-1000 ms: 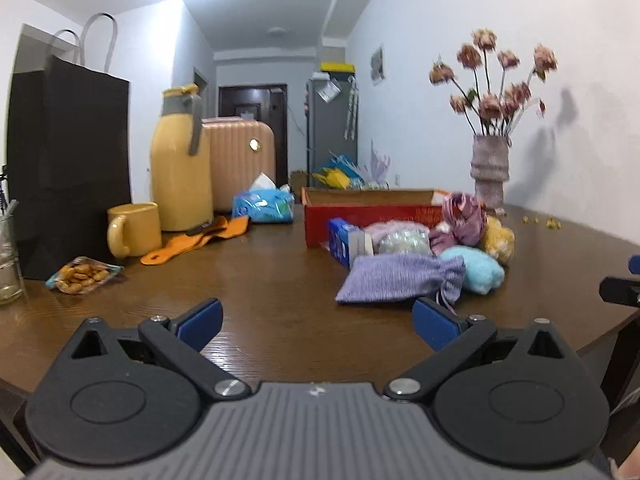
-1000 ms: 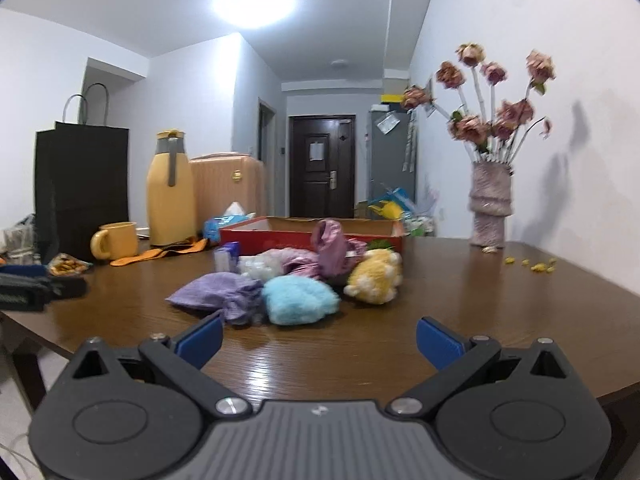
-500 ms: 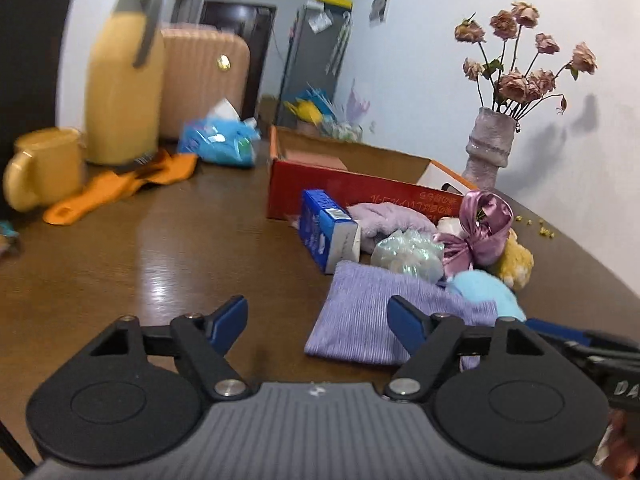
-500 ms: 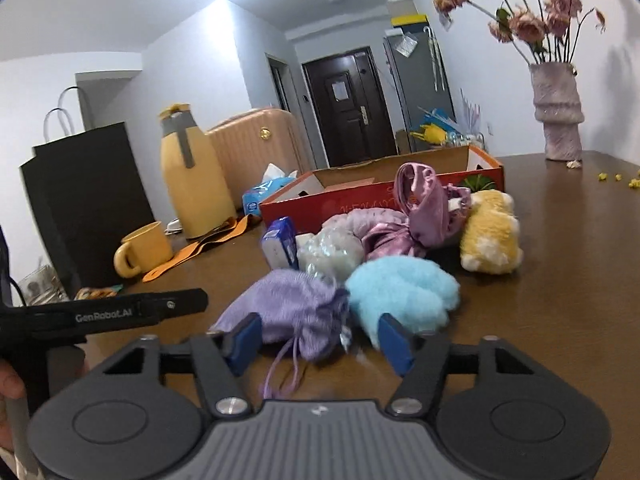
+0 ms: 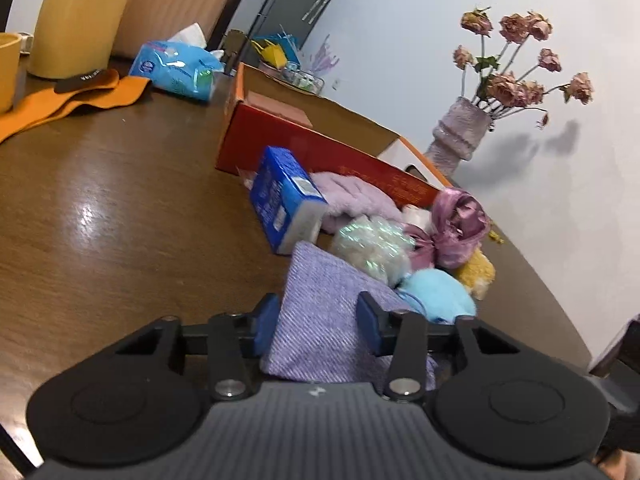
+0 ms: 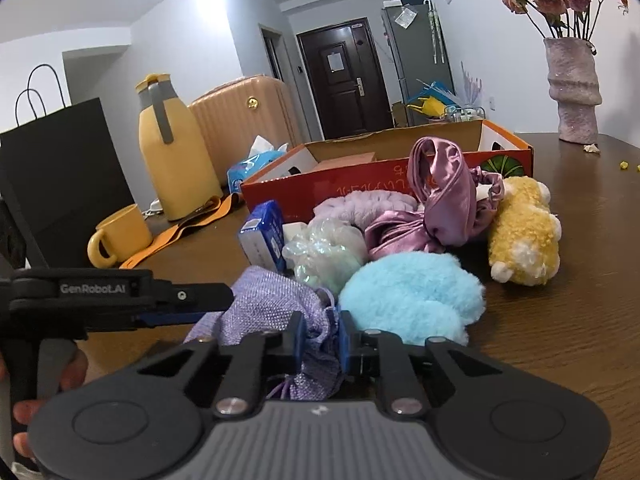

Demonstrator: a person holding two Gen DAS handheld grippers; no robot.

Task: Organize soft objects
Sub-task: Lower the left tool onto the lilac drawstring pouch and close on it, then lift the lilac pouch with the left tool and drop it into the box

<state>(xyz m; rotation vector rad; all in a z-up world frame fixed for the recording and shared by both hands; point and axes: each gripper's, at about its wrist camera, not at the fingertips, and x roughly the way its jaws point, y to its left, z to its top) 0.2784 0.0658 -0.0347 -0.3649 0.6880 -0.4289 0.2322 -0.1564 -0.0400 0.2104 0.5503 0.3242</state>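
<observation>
Left gripper: the left gripper (image 5: 318,322) has its 2 blue pads on the 2 sides of the purple bag (image 5: 320,316). Its jaws are closing, and the pads look like they press the flat end of the bag.
Right gripper: the right gripper (image 6: 320,340) has its jaws closing too. The 2 blue pads are very near each other and pinch the bunched-up neck of the purple bag, where the strings come out.
Purple bag: it lies on the brown table (image 5: 120,240) at the near end of the pile of soft things, with 1 gripper at each end.
Blue fluffy thing: the blue fluffy thing (image 6: 412,296) sits just beside the bag and touches it.
Shiny white puff: the shiny white puff (image 6: 324,250) is behind the bag, next to the blue box (image 5: 280,200).
Pink ribbon: the pink ribbon (image 6: 440,200) sits on top of the pile, near the yellow plush toy (image 6: 524,232).
Light purple fuzzy thing: the light purple fuzzy thing (image 6: 360,208) is right in front of the red cardboard box.
Red cardboard box: the red cardboard box (image 6: 360,180) is open on top and stands behind the pile.
Far side: a yellow jug (image 6: 172,160), a yellow cup (image 6: 120,236), an orange cloth (image 5: 72,100), a blue tissue pack (image 5: 176,66) and a vase with pink flowers (image 5: 460,136).
Hand: a person's hand (image 6: 44,380) holds the left gripper's handle.
</observation>
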